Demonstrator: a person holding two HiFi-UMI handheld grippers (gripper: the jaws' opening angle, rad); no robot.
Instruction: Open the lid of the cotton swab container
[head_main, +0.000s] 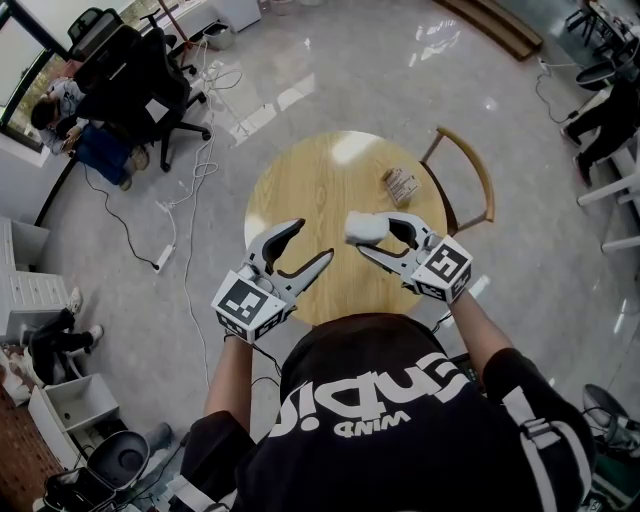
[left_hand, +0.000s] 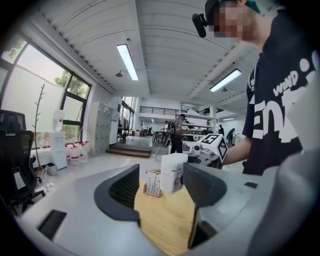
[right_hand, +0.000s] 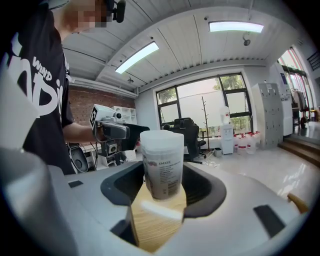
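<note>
The cotton swab container (head_main: 360, 228) is a white tub with a printed label and a pale lid on top. It hangs upright above the round wooden table (head_main: 310, 190), with my right gripper (head_main: 372, 235) shut on its body. In the right gripper view the container (right_hand: 161, 165) fills the gap between the jaws, and a blurred white strip (right_hand: 159, 210) shows below it; I cannot tell what that is. My left gripper (head_main: 314, 240) stands open just left of the container with nothing between its fingers. In the left gripper view, the container (left_hand: 172, 172) shows beyond the open jaws.
A small box (head_main: 400, 185) of thin sticks lies on the far right of the table, also seen as the box (left_hand: 152, 185) in the left gripper view. A wooden chair (head_main: 470, 175) stands at the table's right. An office chair (head_main: 140, 80) and floor cables (head_main: 190, 190) are at the left.
</note>
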